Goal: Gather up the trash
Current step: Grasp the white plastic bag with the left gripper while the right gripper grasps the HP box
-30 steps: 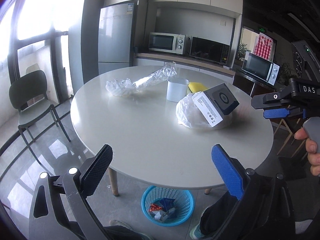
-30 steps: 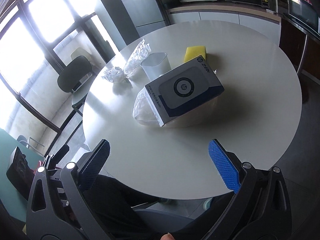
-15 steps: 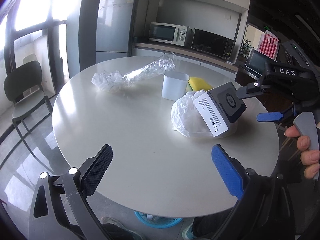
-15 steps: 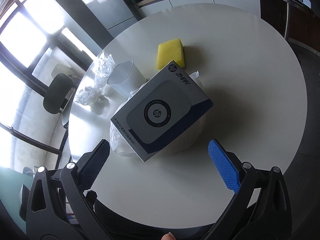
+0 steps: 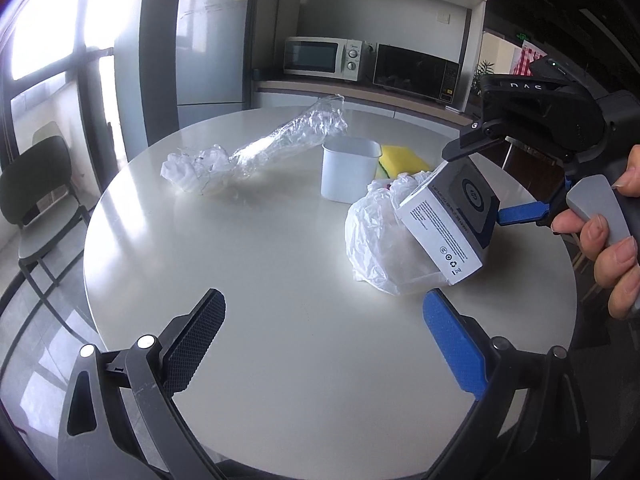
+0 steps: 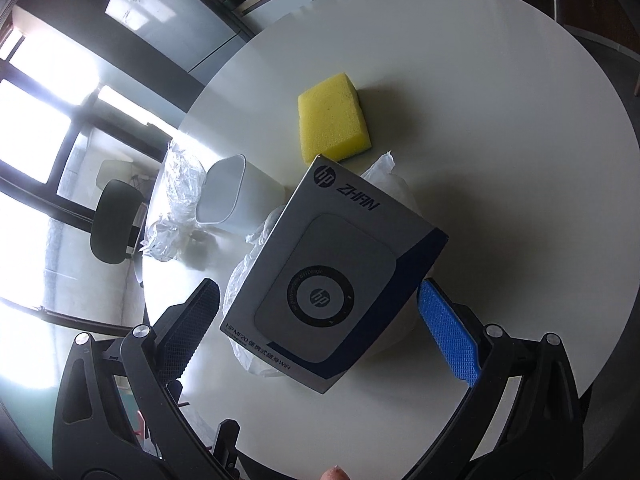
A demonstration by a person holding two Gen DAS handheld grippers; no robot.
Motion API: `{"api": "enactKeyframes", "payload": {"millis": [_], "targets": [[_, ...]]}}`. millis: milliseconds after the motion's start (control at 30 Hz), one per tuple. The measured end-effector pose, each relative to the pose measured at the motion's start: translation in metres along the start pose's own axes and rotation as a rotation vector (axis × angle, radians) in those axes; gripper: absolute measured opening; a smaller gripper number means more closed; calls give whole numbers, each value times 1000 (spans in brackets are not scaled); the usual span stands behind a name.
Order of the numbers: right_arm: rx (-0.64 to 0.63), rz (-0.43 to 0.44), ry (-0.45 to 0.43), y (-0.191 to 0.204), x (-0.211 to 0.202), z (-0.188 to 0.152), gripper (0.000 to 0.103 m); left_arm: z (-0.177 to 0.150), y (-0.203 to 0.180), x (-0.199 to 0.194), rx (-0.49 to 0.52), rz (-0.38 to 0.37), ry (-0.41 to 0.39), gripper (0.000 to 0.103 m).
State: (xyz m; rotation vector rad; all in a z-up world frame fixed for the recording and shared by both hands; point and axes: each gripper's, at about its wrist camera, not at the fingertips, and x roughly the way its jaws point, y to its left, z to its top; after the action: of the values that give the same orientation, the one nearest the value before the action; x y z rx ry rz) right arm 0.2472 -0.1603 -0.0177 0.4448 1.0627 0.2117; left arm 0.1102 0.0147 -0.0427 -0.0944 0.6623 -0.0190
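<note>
While propped tilted on a crumpled plastic bag on the round table, grey HP box, long axis diagonal, logo end toward yellow sponge, between spread fingers of right gripper, untouched, left gripper open, empty, nearer table edge

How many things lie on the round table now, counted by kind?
Plastic wrap or bag: 2, the crumpled clear wrap and the white plastic bag
Cardboard box: 1, the grey and blue box
White container: 1
Yellow sponge: 1
Total: 5
</note>
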Motion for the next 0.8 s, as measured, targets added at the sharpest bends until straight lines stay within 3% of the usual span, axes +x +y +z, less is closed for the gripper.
{"api": "enactKeyframes", "payload": {"millis": [167,400,567,800], "targets": [[-23,-36,13,3,8,9,94,11,2,18,20,-43,51,97],[-77,-81,38,5,21,14,92,13,-3,28,70,-69,63,97],[-104,-67,46,7,20,15,80,16,-4,35,75,-89,89,97],[-158,-29,6,7,-1,21,76,30,-13,41,57,-146,102,96]]}}
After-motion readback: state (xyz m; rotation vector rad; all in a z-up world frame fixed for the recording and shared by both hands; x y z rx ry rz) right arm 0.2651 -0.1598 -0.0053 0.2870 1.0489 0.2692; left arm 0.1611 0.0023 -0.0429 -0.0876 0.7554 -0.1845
